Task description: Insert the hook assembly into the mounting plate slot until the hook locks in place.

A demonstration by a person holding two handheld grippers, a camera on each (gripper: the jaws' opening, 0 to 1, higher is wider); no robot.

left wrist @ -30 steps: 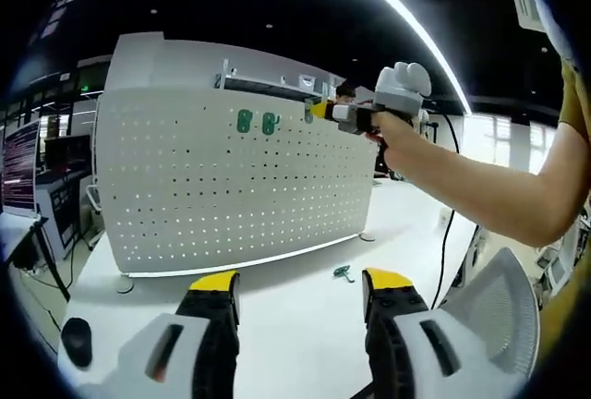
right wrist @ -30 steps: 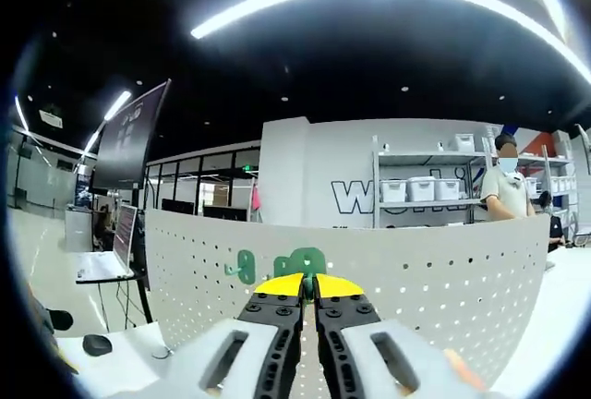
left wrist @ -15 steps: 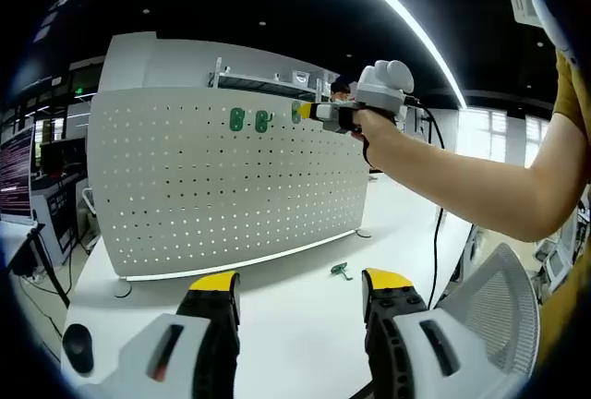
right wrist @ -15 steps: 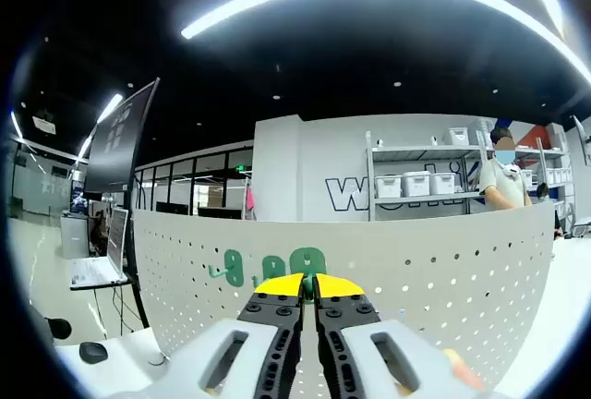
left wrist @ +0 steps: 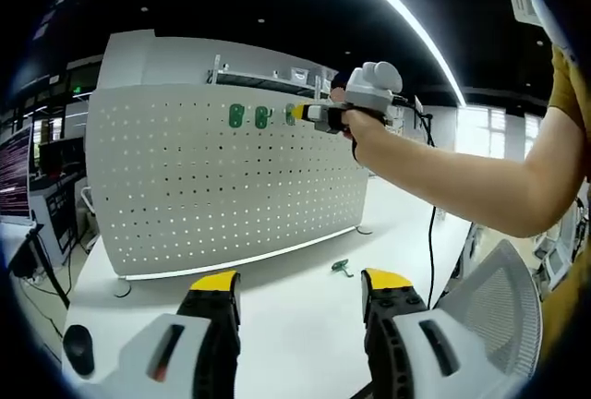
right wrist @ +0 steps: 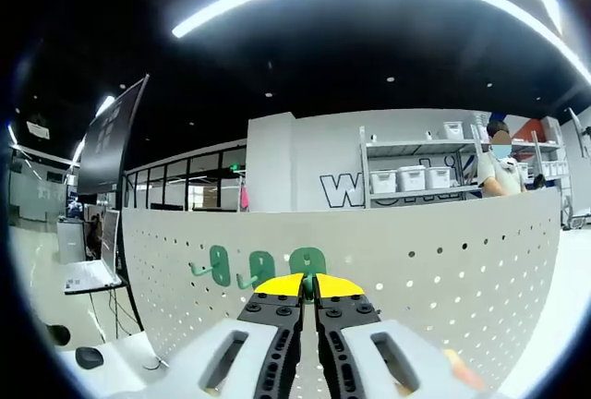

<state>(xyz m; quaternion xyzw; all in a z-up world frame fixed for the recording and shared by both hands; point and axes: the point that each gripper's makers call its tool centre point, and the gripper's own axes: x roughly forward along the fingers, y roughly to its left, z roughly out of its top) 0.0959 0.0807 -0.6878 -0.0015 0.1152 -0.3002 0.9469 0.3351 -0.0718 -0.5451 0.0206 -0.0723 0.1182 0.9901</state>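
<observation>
meanwhile the right gripper [right wrist: 309, 281], clenched on a green hook [right wrist: 307, 261] at the pegboard [left wrist: 231, 187], could skew it off its holes, while the left gripper [left wrist: 300, 281] idles released.

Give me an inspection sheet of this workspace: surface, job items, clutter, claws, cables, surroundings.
Surface: white table, mostly bare.
Job's things: white pegboard stands upright on the table; two green hooks sit on its top rows; a third green hook is held against the board; a loose green hook lies on the table.
Clutter: dark mouse at the table's near corner.
Claws: right claw shut on the third hook; left claw open, holding nothing.
Cables: black cable hangs from the right claw's handle.
Surroundings: shelving with white bins, a standing person, a mesh chair.
</observation>
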